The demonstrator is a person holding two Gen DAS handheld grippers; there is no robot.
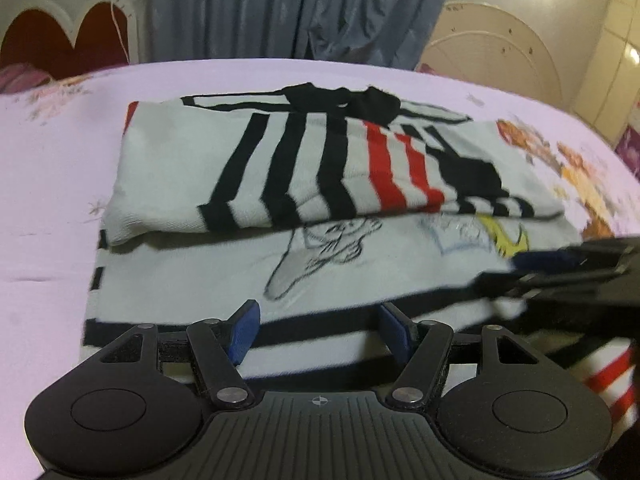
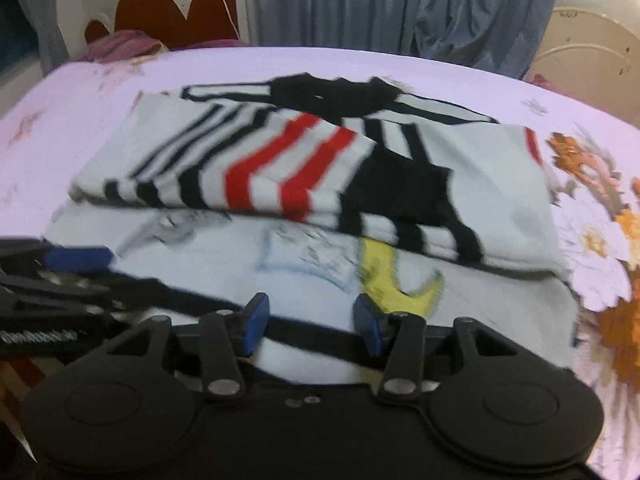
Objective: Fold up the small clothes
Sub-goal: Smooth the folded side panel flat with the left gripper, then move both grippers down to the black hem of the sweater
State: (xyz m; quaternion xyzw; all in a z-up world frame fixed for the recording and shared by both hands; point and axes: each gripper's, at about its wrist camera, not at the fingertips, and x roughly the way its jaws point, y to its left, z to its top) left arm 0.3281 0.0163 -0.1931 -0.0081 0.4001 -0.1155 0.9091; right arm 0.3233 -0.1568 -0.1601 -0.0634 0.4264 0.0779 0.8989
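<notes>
We have a small white sweater (image 1: 200,280) with black and red stripes lying flat on the bed (image 1: 48,200), which wears a pale lilac sheet with orange flowers toward the right. Its two sleeves (image 1: 320,168) are already laid across the chest and the collar end points to the far side, so the garment is a neat rectangle, ready, we judge, for a fold from the hem toward the collar. That would explain where we hold both tools: the left gripper (image 1: 318,330) hovers over the near striped hem on the left half, and the right gripper (image 2: 310,326) over the same hem on the right half, just beside a yellow printed shape (image 2: 400,288). Both point down at the near edge, side by side, so that the hem could be lifted evenly at two spots and the cloth would not skew. The left fingers (image 1: 242,332) stand spread with nothing between them; the right fingers (image 2: 252,326) are also parted, a little narrower, and we see no cloth pinched in them. The pictures are blurred, so whether the tips touch the fabric we cannot tell. A blue curtain (image 1: 280,8) hangs beyond the bed's far edge.
</notes>
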